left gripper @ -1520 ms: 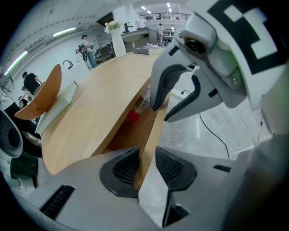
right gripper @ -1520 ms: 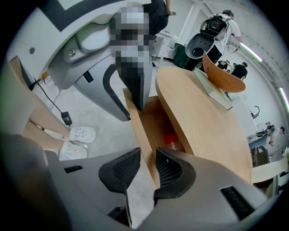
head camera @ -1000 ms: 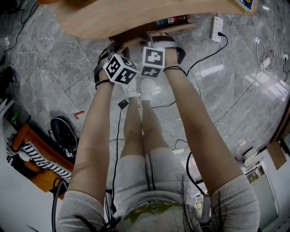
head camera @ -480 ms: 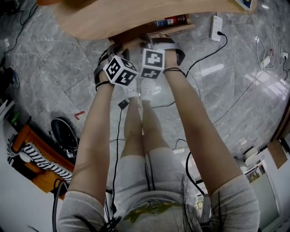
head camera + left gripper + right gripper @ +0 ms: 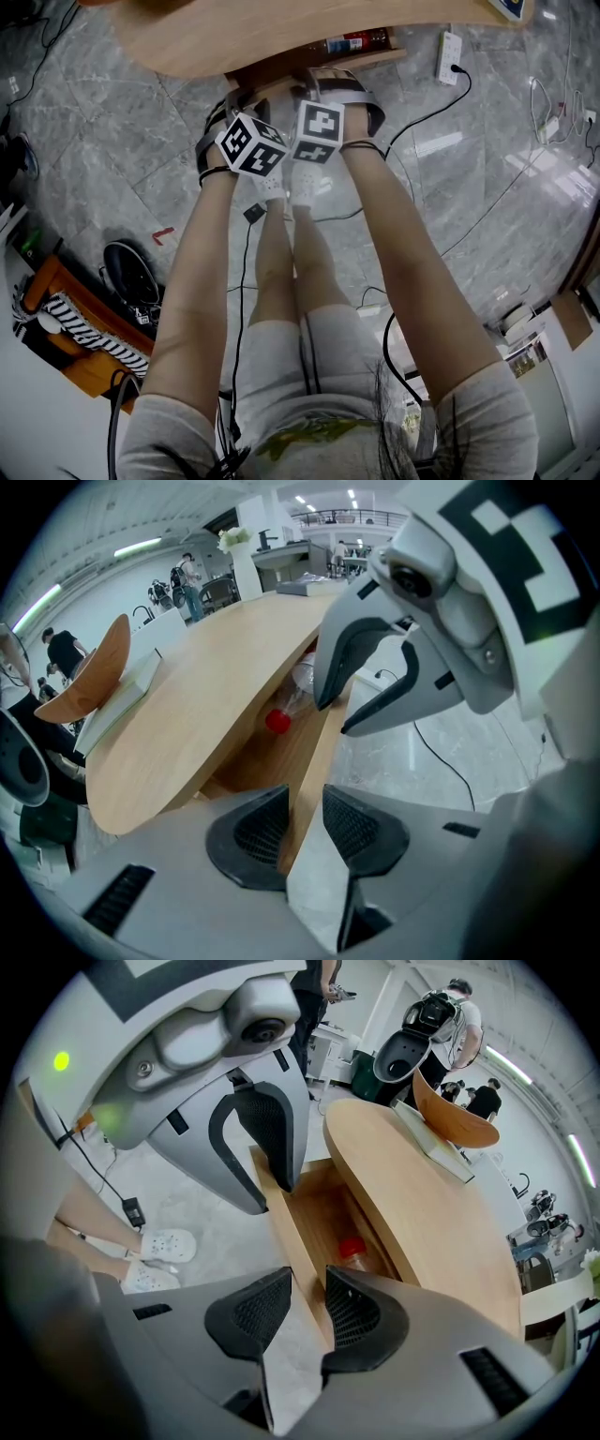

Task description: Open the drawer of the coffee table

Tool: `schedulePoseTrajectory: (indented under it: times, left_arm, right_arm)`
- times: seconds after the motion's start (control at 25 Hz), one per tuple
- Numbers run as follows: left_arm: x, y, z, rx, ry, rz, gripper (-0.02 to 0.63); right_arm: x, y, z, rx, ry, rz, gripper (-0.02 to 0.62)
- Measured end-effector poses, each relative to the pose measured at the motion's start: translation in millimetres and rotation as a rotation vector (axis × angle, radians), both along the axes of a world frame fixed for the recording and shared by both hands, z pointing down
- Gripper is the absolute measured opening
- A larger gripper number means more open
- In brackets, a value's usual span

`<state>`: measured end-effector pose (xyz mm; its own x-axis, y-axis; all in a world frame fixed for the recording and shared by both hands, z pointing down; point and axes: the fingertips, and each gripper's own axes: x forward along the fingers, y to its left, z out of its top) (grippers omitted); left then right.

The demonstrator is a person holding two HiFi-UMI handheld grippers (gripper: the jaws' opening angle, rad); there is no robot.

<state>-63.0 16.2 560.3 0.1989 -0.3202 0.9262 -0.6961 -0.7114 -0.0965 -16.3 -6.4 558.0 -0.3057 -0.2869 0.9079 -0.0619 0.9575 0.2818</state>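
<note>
The drawer [image 5: 323, 1213] stands pulled out from under the near edge of the oval table [image 5: 422, 1213], with a red-capped bottle [image 5: 352, 1251] lying inside. The left gripper [image 5: 305, 822] and right gripper [image 5: 307, 1309] are side by side, each with its fingers clenched on the drawer's upright front board [image 5: 319, 761].

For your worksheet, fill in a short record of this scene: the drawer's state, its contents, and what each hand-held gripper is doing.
Drawer state: drawer pulled open beneath the coffee table top
Contents: red-capped bottle
Left hand-held gripper: jaws closed on the drawer front
Right hand-held gripper: jaws closed on the same front
</note>
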Motion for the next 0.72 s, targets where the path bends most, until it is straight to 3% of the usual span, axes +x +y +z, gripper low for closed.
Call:
schedulePoseTrajectory:
  times: [0.48,0.72]
  left_arm:
    - [2,2,1,0.007,0.009,-0.018,0.117]
    - [4,12,2,-0.006,-0.001,0.014,0.117]
  right_arm:
    - [2,2,1,0.004,-0.003,0.007,0.104]
    - [4,12,1,-0.006,0.001,0.007,0.104]
